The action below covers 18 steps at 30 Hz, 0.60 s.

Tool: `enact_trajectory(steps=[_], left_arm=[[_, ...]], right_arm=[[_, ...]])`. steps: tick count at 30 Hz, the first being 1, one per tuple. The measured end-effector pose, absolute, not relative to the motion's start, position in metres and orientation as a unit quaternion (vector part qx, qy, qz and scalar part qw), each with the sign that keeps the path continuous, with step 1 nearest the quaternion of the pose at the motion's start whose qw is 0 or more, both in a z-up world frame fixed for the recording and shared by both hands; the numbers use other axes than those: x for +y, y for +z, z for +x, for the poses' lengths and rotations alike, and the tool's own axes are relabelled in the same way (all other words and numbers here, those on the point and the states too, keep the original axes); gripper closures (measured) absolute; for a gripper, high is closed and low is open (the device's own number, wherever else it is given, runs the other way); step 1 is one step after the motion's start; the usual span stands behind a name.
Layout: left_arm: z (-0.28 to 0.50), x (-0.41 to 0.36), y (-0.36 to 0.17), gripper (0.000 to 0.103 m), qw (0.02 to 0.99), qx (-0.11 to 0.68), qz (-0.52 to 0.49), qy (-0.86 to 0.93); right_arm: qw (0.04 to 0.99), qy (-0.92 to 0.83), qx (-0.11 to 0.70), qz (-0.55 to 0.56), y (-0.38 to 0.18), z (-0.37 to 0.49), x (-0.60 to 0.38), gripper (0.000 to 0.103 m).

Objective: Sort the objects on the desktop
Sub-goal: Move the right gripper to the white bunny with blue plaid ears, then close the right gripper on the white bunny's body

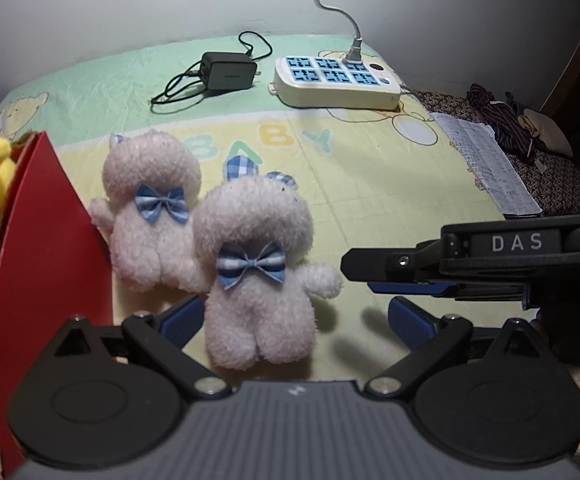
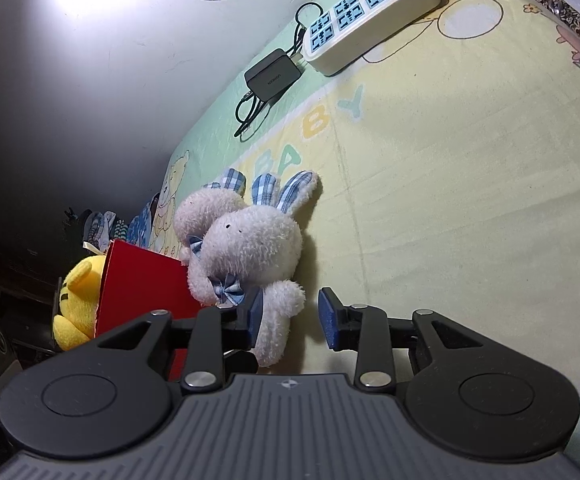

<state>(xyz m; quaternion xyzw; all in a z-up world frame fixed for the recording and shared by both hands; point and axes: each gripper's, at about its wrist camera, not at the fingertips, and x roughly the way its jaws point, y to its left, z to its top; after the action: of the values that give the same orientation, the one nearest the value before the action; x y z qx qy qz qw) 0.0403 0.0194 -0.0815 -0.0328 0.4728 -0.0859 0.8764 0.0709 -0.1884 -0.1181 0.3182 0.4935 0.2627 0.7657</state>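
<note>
My left tool [image 1: 294,316] is spread wide around the legs of the near bunny [image 1: 257,264], pads not pressing. To take it well I should settle lower, centre on the belly below the bow, then squeeze gently so the plush doesn't slip. It lies flat on the worktop [image 1: 390,184] just right of the red box [image 1: 49,248], its long axis running near to far, ears pointing far, feet toward me. My right tool [image 2: 290,320] is also spread, holding nothing.
</note>
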Motion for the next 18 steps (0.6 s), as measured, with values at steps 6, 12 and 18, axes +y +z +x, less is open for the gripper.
enact_trajectory(steps=[6,12,18], left_arm=[[0.055,0.028,-0.091,0.004,0.876,0.471,-0.056,-0.089],[0.066,0.032,-0.103,0.005,0.87,0.478,-0.069,-0.098],[0.072,0.029,-0.108,0.006,0.87,0.477,-0.063,-0.105]], right_arm=[[0.759,0.269,0.498,0.322,-0.124,0.082,-0.182,0.064],[0.744,0.279,0.509,0.331,-0.135,0.094,-0.175,0.064],[0.732,0.303,0.52,0.319,-0.138,0.102,-0.16,0.065]])
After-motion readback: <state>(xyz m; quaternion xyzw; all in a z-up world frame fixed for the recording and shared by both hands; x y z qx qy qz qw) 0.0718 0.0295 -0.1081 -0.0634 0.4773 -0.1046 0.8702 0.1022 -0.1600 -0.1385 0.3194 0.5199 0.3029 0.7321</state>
